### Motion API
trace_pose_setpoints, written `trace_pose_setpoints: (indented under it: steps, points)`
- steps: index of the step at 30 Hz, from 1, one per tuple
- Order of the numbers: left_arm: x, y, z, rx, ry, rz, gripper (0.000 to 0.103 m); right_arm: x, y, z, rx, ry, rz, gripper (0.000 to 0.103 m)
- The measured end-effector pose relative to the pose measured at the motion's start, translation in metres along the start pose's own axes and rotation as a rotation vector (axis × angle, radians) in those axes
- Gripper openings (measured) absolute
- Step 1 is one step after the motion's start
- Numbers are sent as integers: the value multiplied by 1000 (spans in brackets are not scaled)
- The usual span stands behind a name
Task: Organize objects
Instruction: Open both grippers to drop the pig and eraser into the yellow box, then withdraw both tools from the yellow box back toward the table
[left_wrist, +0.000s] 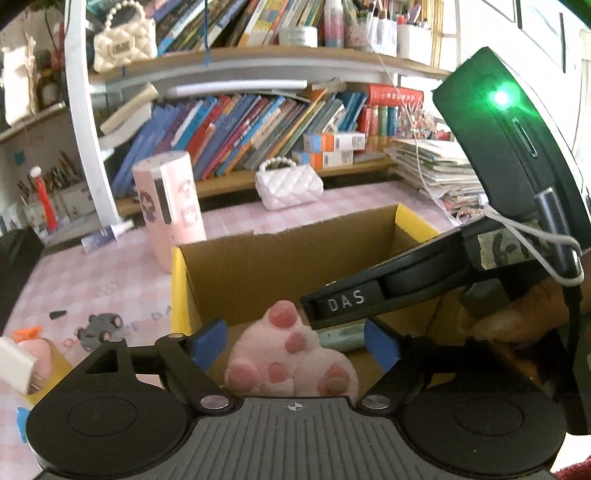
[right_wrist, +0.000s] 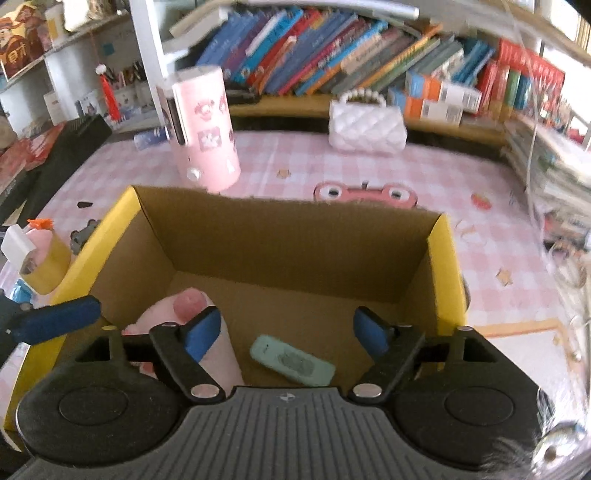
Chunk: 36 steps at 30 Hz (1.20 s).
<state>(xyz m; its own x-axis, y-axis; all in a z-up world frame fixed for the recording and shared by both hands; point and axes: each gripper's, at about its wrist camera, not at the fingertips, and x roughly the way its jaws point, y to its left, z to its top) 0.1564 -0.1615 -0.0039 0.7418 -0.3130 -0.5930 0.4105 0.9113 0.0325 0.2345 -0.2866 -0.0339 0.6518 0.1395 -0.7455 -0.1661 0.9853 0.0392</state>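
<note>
Both grippers are hovering over the open cardboard box (right_wrist: 295, 251) with yellow outer walls, which is standing on the bench (right_wrist: 443, 177) under a pink checked cloth. Between the blue fingers (left_wrist: 208, 341) of the left gripper (left_wrist: 295, 343), the pink plush paw (left_wrist: 291, 363) is lying inside the box, and the pads are standing apart from it on each side, so this gripper is released and is grasping nothing. In the right wrist view, the right gripper (right_wrist: 288, 332) is also standing wide open, with its pads touching nothing; the same paw is showing behind its left finger (right_wrist: 201, 334). The small mint-green case (right_wrist: 291, 362) is lying flat on the box floor, below the gap between the pads and just beside the paw.

In the left wrist view, the black body of the right gripper is reaching in from the right over the box, with a green light shining on the device mounted on it, and a hand (left_wrist: 517, 317) is holding it.

Behind the box, the pink cylinder (right_wrist: 201, 129) with cartoon stickers is standing upright on the bench, and the white quilted handbag (right_wrist: 365, 123) with a pearl handle is standing further back, well apart from it. Left of the box, outside it, a small grey toy car (left_wrist: 99, 330) is resting on the cloth. Rows of leaning books (left_wrist: 258, 129) are filling the shelf behind the bench.
</note>
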Motion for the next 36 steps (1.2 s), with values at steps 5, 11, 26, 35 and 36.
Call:
trace_pose_setpoints:
  steps: [5, 11, 26, 35, 36]
  points:
    - [-19, 5, -4, -17, -40, 11, 86, -20, 1, -8, 22, -70, -16, 80]
    - [-48, 16, -11, -59, -102, 26, 93, -55, 6, -22, 43, -176, -68, 84]
    - [-108, 32, -53, -76, -148, -13, 94, -135, 35, -94, 130, -305, -255, 85]
    - [-126, 46, -92, -84, -42, 9, 94, -137, 72, -143, 191, -185, -297, 87]
    - [-128, 47, -96, -82, -33, 10, 94, -136, 77, -149, 196, -171, -301, 87]
